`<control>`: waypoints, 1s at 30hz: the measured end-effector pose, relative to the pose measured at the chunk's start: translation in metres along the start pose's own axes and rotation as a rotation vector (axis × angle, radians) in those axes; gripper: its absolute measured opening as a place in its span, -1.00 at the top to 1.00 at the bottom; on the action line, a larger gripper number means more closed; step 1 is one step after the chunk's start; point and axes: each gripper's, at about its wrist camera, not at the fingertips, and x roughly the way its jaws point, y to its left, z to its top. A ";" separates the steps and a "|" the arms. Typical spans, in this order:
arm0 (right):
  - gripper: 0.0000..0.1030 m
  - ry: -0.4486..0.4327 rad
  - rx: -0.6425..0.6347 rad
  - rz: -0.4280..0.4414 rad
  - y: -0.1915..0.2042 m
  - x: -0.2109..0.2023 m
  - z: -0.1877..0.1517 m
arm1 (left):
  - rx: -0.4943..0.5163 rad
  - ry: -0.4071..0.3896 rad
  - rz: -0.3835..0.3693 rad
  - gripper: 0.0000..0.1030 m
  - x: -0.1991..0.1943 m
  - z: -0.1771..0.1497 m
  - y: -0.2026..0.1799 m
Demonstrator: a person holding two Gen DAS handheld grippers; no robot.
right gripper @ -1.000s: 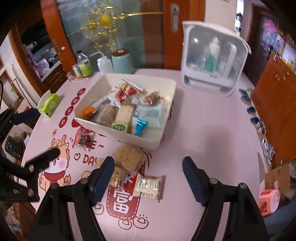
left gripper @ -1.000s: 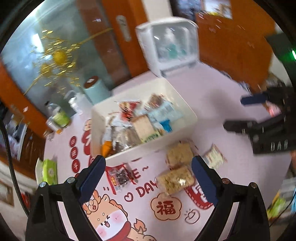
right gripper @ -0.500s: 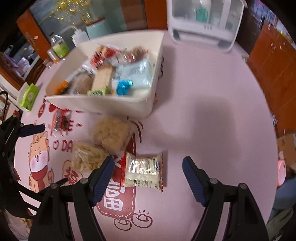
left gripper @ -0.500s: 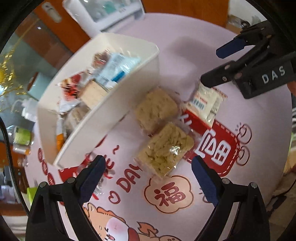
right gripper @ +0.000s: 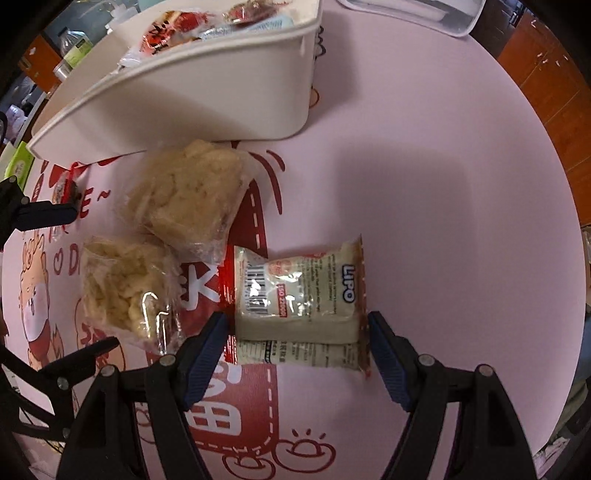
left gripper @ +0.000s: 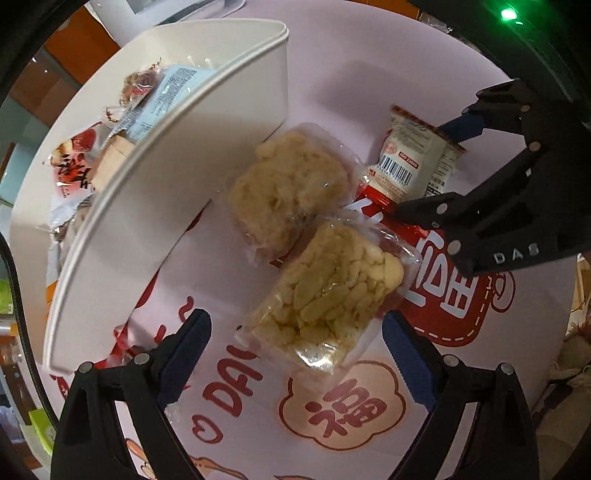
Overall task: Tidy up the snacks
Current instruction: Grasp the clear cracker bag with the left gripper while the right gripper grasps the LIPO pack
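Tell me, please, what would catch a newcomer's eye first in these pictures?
Three snack packs lie on the pink tablecloth beside a full white bin. The open right claw straddles the LiPO pack; the open left claw frames a clear pack of puffed sticks.

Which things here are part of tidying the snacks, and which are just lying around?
Part of the job: white bin with snacks inside; two clear bags of puffed snacks; white wafer packet; left gripper and right gripper, both open over them.

Just lying around: white cabinet; bottle; green tissue pack; printed tablecloth.
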 end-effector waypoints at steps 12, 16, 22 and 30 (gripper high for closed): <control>-0.15 -0.066 0.034 -0.013 -0.003 -0.008 -0.020 | -0.034 0.010 -0.035 -0.74 0.027 0.009 0.003; -0.07 -0.066 0.054 -0.003 -0.010 -0.011 -0.029 | -0.072 0.008 -0.038 -0.52 0.033 0.009 -0.003; -0.02 -0.067 0.071 0.014 -0.019 -0.014 -0.047 | -0.241 0.002 -0.027 -0.34 0.028 -0.003 -0.003; 0.03 -0.071 0.047 0.039 -0.026 -0.025 -0.057 | -0.514 -0.024 -0.030 -0.20 0.016 -0.037 -0.004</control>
